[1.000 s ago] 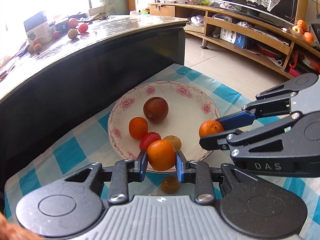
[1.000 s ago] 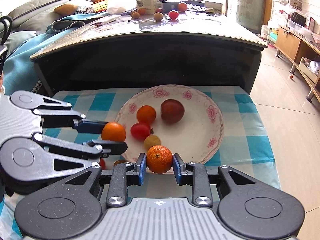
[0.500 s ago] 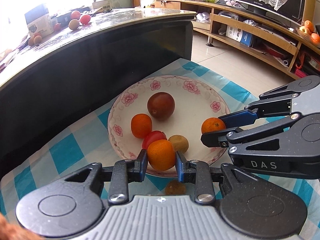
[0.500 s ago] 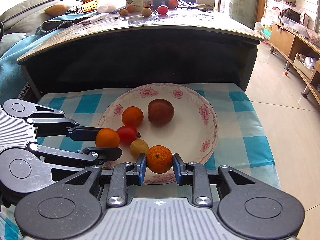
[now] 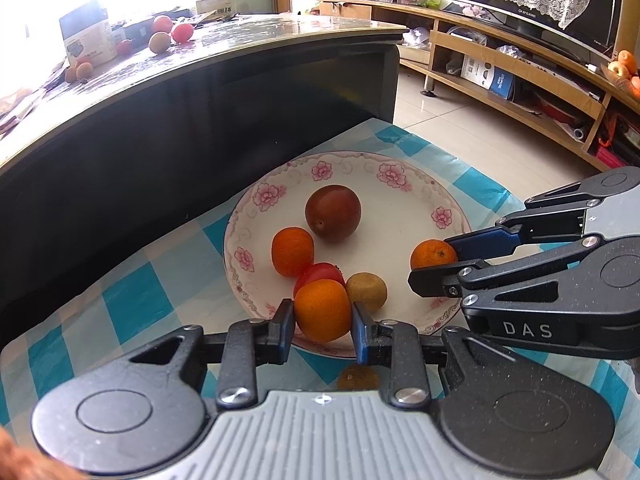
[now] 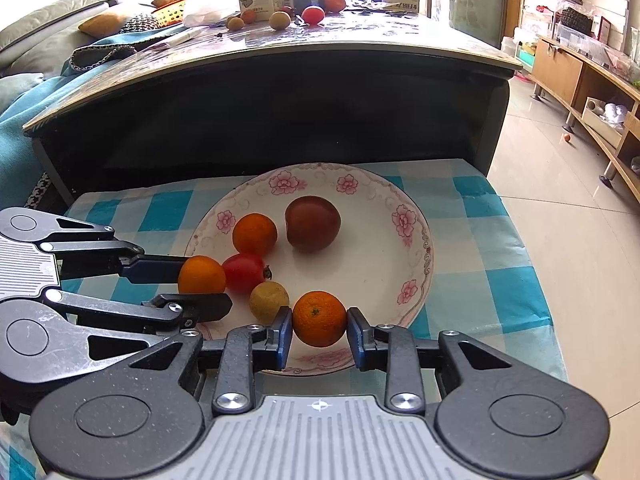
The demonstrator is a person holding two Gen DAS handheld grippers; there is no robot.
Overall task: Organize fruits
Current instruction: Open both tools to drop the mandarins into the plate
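Note:
A white floral plate sits on a blue checked cloth. In it lie a dark red-brown fruit, an orange, a red tomato and a small yellow-brown fruit. My left gripper is shut on an orange over the plate's near-left rim. My right gripper is shut on an orange over the near part of the plate.
Another small brown fruit lies on the cloth under the left gripper. A dark table with fruit and a box on top stands right behind the plate. Wooden shelving lines the right wall across the tiled floor.
Both grippers, each still holding its orange, have moved forward and lower over the plate. The plate's fruits have not moved.

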